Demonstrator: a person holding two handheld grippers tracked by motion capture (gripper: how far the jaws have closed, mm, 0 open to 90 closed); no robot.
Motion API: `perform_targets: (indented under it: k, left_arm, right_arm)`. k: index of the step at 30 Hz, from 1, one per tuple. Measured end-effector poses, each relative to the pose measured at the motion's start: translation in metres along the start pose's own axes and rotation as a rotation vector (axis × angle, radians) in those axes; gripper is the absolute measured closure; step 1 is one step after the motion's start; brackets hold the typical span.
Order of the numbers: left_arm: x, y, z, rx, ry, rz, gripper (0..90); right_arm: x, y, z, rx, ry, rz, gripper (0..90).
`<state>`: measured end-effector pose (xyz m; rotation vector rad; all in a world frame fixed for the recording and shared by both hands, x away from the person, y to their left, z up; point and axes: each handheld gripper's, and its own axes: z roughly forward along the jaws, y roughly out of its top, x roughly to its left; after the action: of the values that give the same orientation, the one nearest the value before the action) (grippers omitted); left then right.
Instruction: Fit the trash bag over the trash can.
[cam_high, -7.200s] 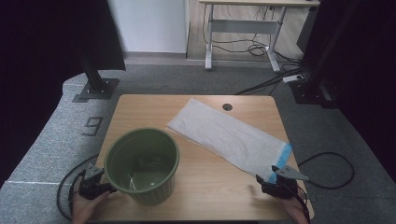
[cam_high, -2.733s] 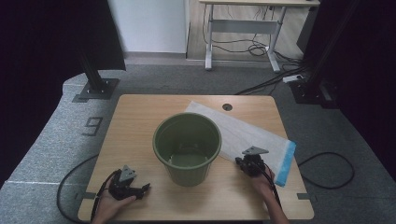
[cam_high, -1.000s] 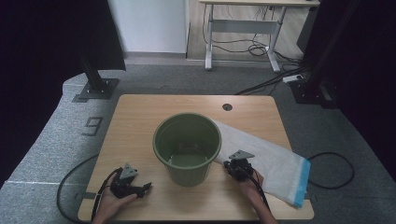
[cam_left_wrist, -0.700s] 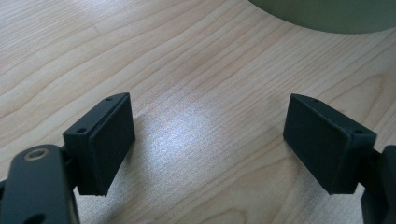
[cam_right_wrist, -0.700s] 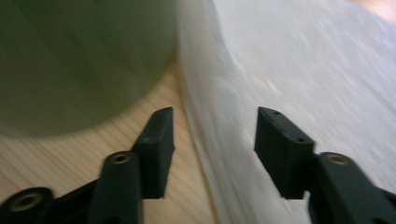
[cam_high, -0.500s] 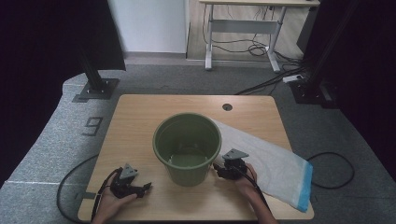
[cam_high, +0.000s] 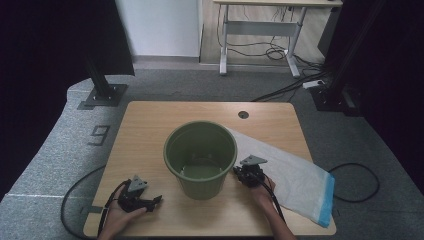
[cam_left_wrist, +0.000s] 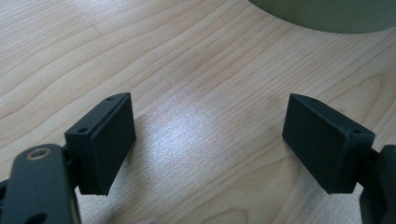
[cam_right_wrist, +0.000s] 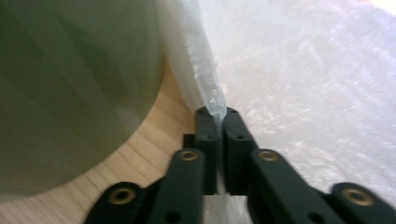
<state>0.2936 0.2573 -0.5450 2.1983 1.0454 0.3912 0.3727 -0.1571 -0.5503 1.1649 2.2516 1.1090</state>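
Observation:
A green bucket (cam_high: 200, 186) stands upright in the middle of the wooden table (cam_high: 150, 125). A white plastic bag (cam_high: 300, 175) with a blue end lies flat to its right. My right gripper (cam_high: 236, 171) sits beside the bucket's right wall. Its jaws have just been closing and are now shut on a raised fold of the bag's edge (cam_right_wrist: 210, 93), next to the bucket (cam_right_wrist: 70, 93). At the front left, my left gripper (cam_high: 154, 200) rests open on the table, with bare wood between its pads (cam_left_wrist: 112, 140) and the bucket's base (cam_left_wrist: 327, 14) just ahead.
A round cable hole (cam_high: 243, 114) lies near the table's far edge. The bag's blue end (cam_high: 326, 200) reaches the front right corner. Cables trail off the table from both grippers. Black stands and a desk frame stand on the grey floor beyond.
The bucket has gone from the front left to the table's middle, and the bag has been dragged toward the front right. My right gripper now sits close to the bucket.

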Motion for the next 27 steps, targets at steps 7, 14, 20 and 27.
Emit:
perform_targets:
  k: [7,14,20,27]
  left_arm:
    - [0.0,0.0,0.0,0.0,0.001,-0.001,16.8]
    - [0.0,0.0,0.0,0.0,0.002,-0.002,16.7]
    - [0.0,0.0,0.0,0.0,0.003,-0.004,16.8]
    - [-0.001,0.0,0.0,0.0,0.004,-0.006,16.7]
  right_arm:
    - [-0.009,0.015,-0.035,-0.136,-0.037,0.054,88.6]
    - [-0.023,0.043,-0.082,-0.279,-0.038,0.111,88.6]
    - [-0.034,0.057,-0.116,-0.376,-0.051,0.166,88.6]
    - [-0.036,0.072,-0.151,-0.478,-0.07,0.169,88.6]
